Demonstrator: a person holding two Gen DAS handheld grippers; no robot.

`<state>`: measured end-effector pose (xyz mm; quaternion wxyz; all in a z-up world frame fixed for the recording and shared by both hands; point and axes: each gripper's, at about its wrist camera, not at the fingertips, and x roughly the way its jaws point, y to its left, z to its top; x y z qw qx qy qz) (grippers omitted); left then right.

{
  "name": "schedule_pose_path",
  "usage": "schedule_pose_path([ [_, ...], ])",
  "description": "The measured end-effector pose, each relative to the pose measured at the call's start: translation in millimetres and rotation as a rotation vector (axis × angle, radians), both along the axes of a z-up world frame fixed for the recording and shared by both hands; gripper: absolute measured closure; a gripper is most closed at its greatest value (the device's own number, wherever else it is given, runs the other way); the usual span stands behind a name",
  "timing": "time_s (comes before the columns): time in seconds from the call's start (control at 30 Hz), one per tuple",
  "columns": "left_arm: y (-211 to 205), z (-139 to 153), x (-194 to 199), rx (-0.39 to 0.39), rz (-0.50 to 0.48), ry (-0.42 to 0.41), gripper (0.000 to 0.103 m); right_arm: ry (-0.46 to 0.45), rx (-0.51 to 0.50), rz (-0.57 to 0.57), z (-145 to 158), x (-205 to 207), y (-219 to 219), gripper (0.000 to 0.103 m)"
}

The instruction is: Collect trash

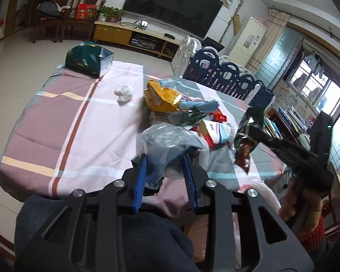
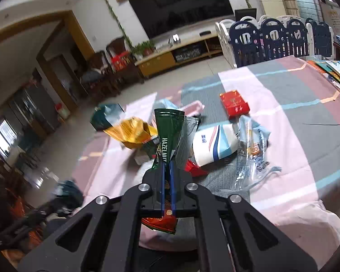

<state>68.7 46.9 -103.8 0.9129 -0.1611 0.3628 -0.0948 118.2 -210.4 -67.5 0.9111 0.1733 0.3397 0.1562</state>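
Right tool (image 2: pixel 167 176) clamped on green wrapper (image 2: pixel 167 131), long axis upright. Left tool (image 1: pixel 164 176) apart around clear bag (image 1: pixel 167 142), mouth left of wrapper.

Both wrist cams close — share table (image 1: pixel 83 122) litter.

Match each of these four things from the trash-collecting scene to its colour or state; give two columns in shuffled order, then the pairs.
Things:
1. green hazelnut wrapper
2. crumpled tissue
3. flat box
4. clear plastic bag

States:
A. red, lying alone on the tablecloth
B. between the open left gripper's fingers
C. clamped in the right gripper
D. white, lying apart from the pile

Pairs: 1-C, 2-D, 3-A, 4-B
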Motion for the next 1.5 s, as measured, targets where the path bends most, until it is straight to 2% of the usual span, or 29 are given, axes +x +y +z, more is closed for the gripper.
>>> schedule_pose_path([
  [0.1, -20, 7, -1, 0.005, -0.061, 0.000, 0.071, -0.030, -0.011, -0.031, 23, -33, -25, 0.098],
  [0.2, -53, 11, -3, -0.001, -0.158, 0.007, 0.071, -0.021, -0.085, -0.090, 36, -67, -55, 0.098],
  [0.33, -116, 6, -7, -0.040, -0.364, 0.049, 0.071, 0.037, -0.217, -0.212, 34, -112, -96, 0.098],
  [0.4, -152, 1, -11, -0.053, -0.479, 0.074, 0.070, 0.067, -0.241, -0.265, 28, -130, -114, 0.098],
  [0.47, -185, -8, -16, -0.035, -0.574, 0.100, 0.069, 0.090, -0.222, -0.306, 22, -147, -133, 0.098],
  [0.53, -216, -21, -19, 0.012, -0.652, 0.156, 0.054, 0.116, -0.209, -0.326, 15, -156, -143, 0.098],
  [0.57, -226, -26, -20, 0.032, -0.669, 0.179, 0.034, 0.134, -0.207, -0.333, 11, -159, -147, 0.098],
  [0.6, -234, -31, -21, 0.056, -0.673, 0.200, 0.022, 0.150, -0.206, -0.335, 6, -161, -149, 0.098],
  [0.7, -239, -38, -25, 0.131, -0.644, 0.223, 0.017, 0.212, -0.208, -0.317, -8, -160, -145, 0.096],
  [0.77, -229, -34, -25, 0.158, -0.585, 0.205, 0.014, 0.258, -0.241, -0.298, -18, -155, -137, 0.081],
  [0.83, -215, -26, -24, 0.172, -0.503, 0.181, 0.013, 0.279, -0.284, -0.306, -23, -154, -131, 0.046],
  [0.87, -207, -20, -23, 0.173, -0.452, 0.167, 0.012, 0.276, -0.288, -0.313, -23, -154, -129, 0.042],
  [1.0, -177, -1, -26, 0.186, -0.288, 0.110, 0.011, 0.245, -0.261, -0.309, -13, -152, -123, 0.038],
  [1.03, -170, 3, -28, 0.193, -0.255, 0.096, 0.011, 0.234, -0.263, -0.313, -8, -151, -121, 0.035],
  [1.2, -145, 19, -32, 0.183, -0.137, 0.050, 0.011, 0.188, -0.246, -0.306, 10, -147, -109, 0.030],
  [1.5, -116, 16, -28, 0.149, -0.017, 0.090, 0.010, 0.161, -0.235, -0.262, 20, -143, -87, 0.028],
])
